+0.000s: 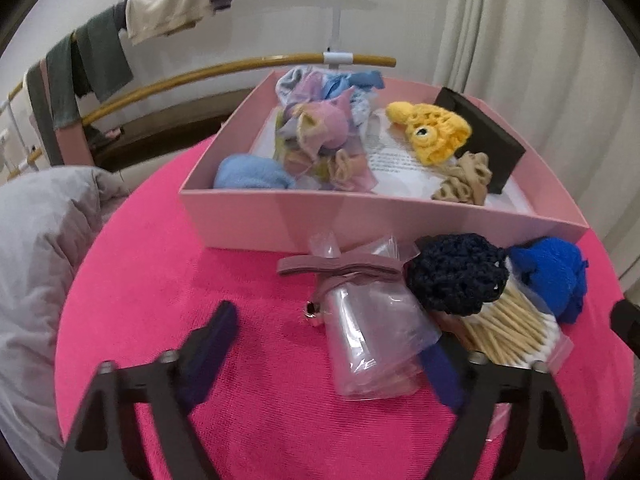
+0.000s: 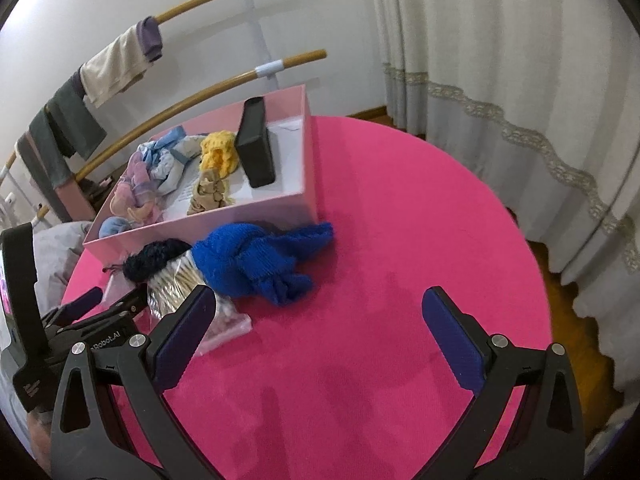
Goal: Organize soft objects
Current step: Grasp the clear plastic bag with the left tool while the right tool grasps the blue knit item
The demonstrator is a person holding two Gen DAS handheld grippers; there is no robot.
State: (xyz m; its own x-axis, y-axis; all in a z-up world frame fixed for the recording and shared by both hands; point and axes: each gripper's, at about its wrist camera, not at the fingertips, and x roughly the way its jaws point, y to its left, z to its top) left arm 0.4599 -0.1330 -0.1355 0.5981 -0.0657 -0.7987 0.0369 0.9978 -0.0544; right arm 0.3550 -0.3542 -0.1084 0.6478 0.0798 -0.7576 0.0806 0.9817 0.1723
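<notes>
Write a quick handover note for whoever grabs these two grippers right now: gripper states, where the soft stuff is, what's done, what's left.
Left gripper: open, straddling the clear plastic bag, not pressing it.
Right gripper: open, empty, over bare pink table.
Done: yellow knit, beige scrunchie, pastel cloths and light blue ball lie in the pink box.
Left: royal blue knit, dark navy knit, mauve band, all outside beside the cotton swab bag.

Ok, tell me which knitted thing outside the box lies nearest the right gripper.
The bright blue knit, just ahead of the right gripper. The dark navy one lies farther left, behind the cotton swabs.
</notes>
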